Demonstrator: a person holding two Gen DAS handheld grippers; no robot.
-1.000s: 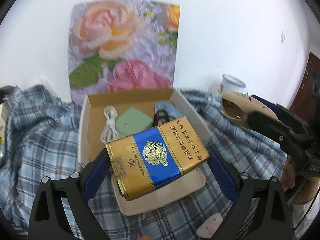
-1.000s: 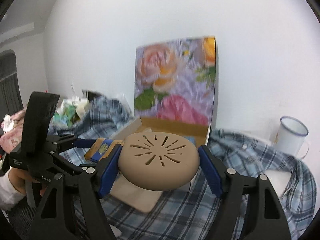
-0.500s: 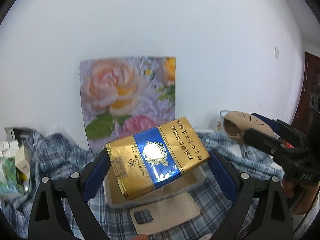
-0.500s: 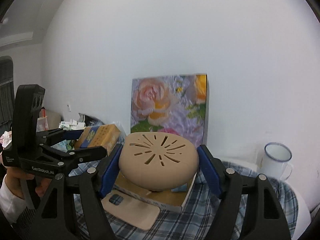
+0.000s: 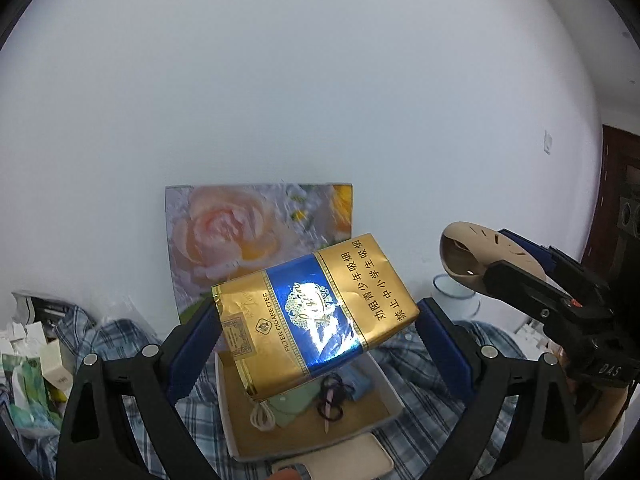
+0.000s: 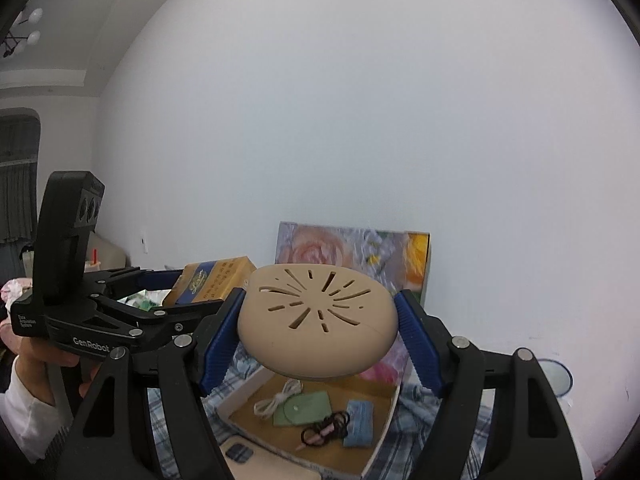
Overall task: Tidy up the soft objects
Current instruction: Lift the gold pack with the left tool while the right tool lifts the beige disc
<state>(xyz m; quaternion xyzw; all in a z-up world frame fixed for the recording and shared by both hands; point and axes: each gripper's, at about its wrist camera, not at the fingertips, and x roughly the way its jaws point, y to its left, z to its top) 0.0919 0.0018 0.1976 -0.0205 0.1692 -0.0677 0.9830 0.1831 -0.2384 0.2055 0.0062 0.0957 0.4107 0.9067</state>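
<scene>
1. Left hand-held gripper (image 5: 318, 330): clamped on a gold-and-blue carton (image 5: 314, 316), held tilted in the air above the box (image 5: 394, 400)
2. Right hand-held gripper (image 6: 318, 330): clamped on a tan slotted case (image 6: 318, 322), held above the box
3. Box, open, floral lid (image 6: 352, 254) upright against the wall: holds a white cord (image 6: 276, 398), green pouch (image 6: 302, 410), black hair ties (image 6: 324, 432) and blue pouch (image 6: 358, 422)
4. Plaid cloth (image 5: 436, 428): under the box

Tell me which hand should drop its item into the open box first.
Right, probably. The right gripper holds the tan case directly above the box; the left gripper holds its cigarette pack above the box's near-left part.
</scene>
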